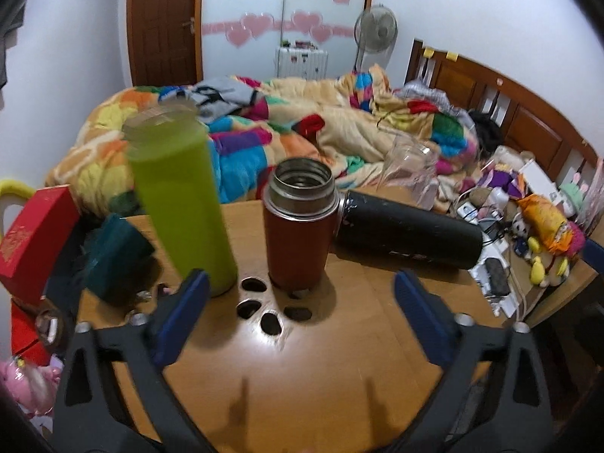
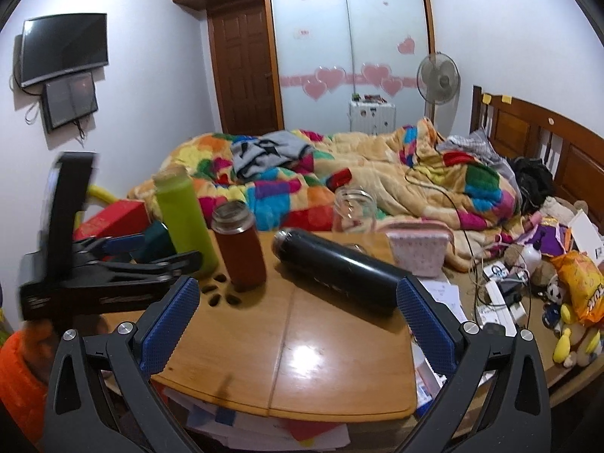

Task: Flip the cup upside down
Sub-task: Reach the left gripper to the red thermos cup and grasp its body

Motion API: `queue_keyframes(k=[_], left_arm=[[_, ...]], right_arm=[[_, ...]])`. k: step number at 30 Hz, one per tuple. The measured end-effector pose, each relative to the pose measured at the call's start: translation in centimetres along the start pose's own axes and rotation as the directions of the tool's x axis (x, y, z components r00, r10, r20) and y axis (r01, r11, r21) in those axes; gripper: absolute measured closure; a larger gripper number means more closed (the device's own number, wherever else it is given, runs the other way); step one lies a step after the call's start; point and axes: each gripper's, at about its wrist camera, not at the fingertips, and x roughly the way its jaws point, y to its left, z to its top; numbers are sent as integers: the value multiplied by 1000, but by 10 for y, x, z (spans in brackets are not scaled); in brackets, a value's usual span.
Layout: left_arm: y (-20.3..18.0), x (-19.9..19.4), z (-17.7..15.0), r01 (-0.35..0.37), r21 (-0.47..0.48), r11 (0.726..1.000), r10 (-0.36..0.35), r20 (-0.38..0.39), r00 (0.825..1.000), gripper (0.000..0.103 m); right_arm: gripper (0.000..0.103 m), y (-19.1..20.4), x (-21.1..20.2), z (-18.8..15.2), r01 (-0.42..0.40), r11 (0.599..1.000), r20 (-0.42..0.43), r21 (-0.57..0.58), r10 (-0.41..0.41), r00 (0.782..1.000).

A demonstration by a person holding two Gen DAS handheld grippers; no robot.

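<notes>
A red-brown steel cup (image 1: 296, 226) stands upright with its mouth open on the wooden table (image 1: 302, 370); it also shows in the right wrist view (image 2: 239, 247). A green bottle (image 1: 181, 204) stands to its left and looks blurred; it also shows in the right wrist view (image 2: 185, 219). A black flask (image 1: 407, 234) lies on its side to the right; it also shows in the right wrist view (image 2: 339, 270). My left gripper (image 1: 302, 317) is open and empty, just short of the red cup. In the right wrist view the left gripper (image 2: 139, 249) reaches toward the green bottle. My right gripper (image 2: 294, 315) is open and empty above the table.
A clear glass jar (image 2: 353, 209) stands at the table's far edge, a pink box (image 2: 419, 249) beside it. Red boxes (image 1: 34, 234) sit left. A bed with a colourful blanket (image 2: 339, 181) lies behind. Toys and cables (image 2: 528, 283) clutter the right side.
</notes>
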Motion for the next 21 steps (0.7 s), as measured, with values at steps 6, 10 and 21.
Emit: queue_keyframes(k=[6,10,21], left_arm=[[8,53,13,-16,-79,997,14,-32,999,22],[7,61,21,-35,-76,997,35,-6,999,24],[7,49,23,57,-63,996,-59,-24,998,42]], right_arm=[[0,-17,19,-10,1,999,-51,38,1,999],[0,-22,34,-18,-2,999,-87,47,6,996],[0,-16,51,-34,-21,999,-117,45,26,993]])
